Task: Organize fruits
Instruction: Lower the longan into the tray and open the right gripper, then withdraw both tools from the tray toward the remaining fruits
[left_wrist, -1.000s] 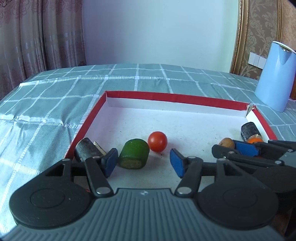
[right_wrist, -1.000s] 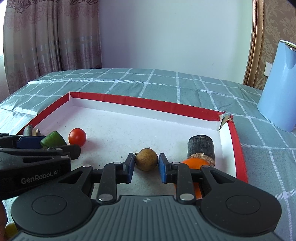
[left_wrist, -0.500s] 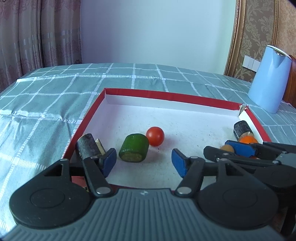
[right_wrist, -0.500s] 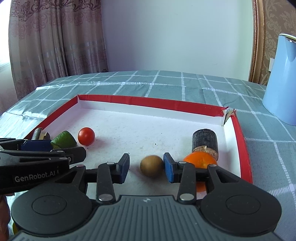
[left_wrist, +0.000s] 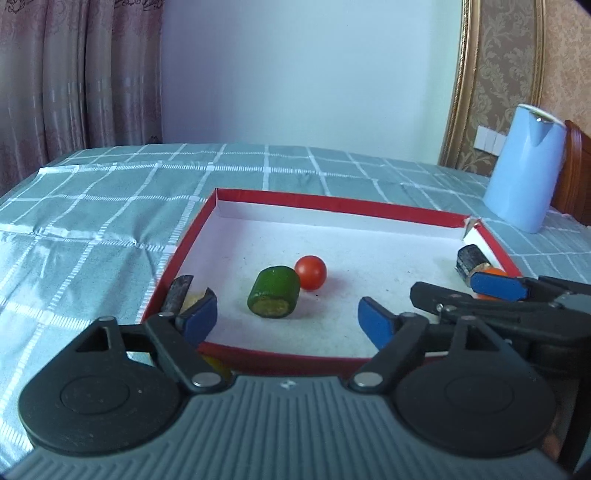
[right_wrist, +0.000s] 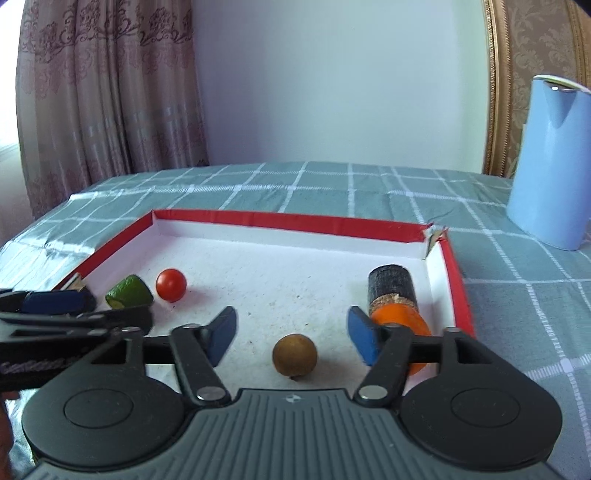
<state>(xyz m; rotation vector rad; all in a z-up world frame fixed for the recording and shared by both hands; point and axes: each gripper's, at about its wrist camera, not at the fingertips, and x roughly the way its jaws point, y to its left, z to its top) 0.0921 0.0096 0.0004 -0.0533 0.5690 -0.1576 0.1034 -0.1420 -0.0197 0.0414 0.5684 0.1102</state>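
On a teal checked tablecloth (left_wrist: 110, 229), a red-rimmed tray (right_wrist: 280, 221) holds the fruit. Both claws have just been opening: the right gripper (right_wrist: 291, 332) stands spread, clear of the brown round fruit (right_wrist: 294, 355); the left gripper (left_wrist: 286, 314) gapes empty. Best withdraw straight back, avoiding nudges. Only the left view shows the green chunk's (left_wrist: 274, 292) cut face.
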